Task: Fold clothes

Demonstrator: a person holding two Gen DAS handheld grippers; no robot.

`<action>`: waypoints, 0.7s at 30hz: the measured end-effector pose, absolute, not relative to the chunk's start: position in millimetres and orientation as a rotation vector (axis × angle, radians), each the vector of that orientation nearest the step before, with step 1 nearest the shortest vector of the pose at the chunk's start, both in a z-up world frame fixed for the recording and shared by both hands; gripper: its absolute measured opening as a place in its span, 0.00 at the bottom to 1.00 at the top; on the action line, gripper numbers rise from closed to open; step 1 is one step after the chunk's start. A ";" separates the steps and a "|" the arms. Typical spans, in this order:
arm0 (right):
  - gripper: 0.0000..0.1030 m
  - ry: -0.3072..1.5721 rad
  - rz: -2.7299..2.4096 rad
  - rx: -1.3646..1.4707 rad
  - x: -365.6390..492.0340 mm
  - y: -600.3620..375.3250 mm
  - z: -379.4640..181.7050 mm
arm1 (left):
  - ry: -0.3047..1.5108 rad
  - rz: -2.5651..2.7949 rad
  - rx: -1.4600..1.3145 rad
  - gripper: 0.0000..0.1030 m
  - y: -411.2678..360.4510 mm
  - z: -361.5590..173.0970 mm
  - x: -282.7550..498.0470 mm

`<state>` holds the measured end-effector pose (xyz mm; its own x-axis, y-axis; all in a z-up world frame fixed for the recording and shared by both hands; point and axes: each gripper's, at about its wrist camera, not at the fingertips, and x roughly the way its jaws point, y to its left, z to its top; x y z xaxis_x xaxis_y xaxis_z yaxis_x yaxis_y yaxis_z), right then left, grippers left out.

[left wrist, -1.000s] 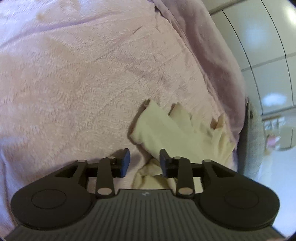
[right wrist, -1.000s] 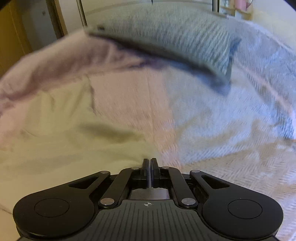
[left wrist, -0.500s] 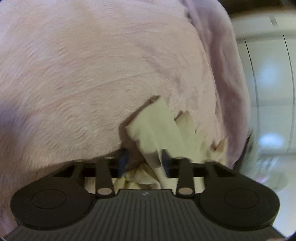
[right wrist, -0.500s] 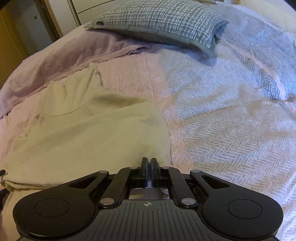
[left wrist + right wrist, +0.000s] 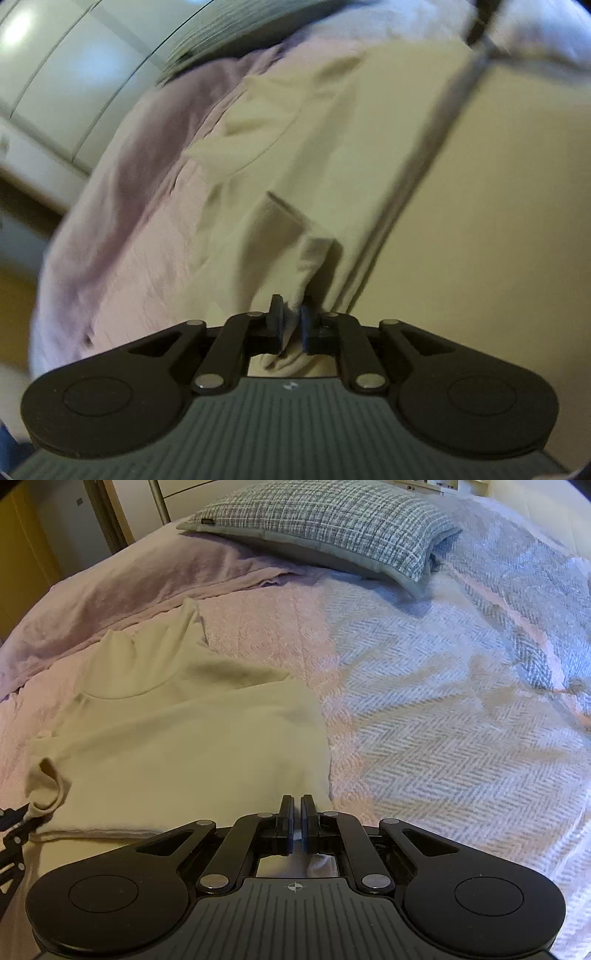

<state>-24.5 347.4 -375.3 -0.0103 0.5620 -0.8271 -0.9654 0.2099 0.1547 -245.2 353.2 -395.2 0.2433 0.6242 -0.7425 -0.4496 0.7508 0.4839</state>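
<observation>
Left gripper (image 5: 291, 325), wide open a second ago, has now pinched the cream shirt's (image 5: 177, 738) sleeve end and swung over it. Right gripper (image 5: 297, 821) stays nearly closed on the hem. Shirt lies below the pillow (image 5: 332, 531); sleeve fold likely underway.

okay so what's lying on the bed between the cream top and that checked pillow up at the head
Nothing separate. In the right wrist view, only bedding lies between the cream top and the checked pillow: pink textured bedspread and a rumpled lilac sheet.
</observation>
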 end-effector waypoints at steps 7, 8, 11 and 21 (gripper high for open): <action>0.04 0.927 1.335 -0.550 -28.1 343.8 -360.5 | 0.859 0.743 -0.296 0.27 388.1 -340.6 -280.8; 0.04 0.930 1.371 -0.542 -34.2 345.8 -356.8 | 0.819 0.740 -0.358 0.24 392.4 -333.0 -285.8; 0.04 0.939 1.482 -0.516 -52.8 351.8 -345.7 | 0.792 0.784 -0.432 0.02 397.9 -336.8 -291.5; 0.04 0.927 1.898 -0.419 -168.5 408.0 -338.0 | 0.674 0.835 -0.600 0.02 436.5 -352.4 -307.0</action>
<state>-168.5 408.0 -338.0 -0.4917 0.6062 -0.6251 -0.8657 -0.2629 0.4260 -307.0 436.5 -352.4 0.4931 0.4623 -0.7370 -0.8181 0.5346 -0.2120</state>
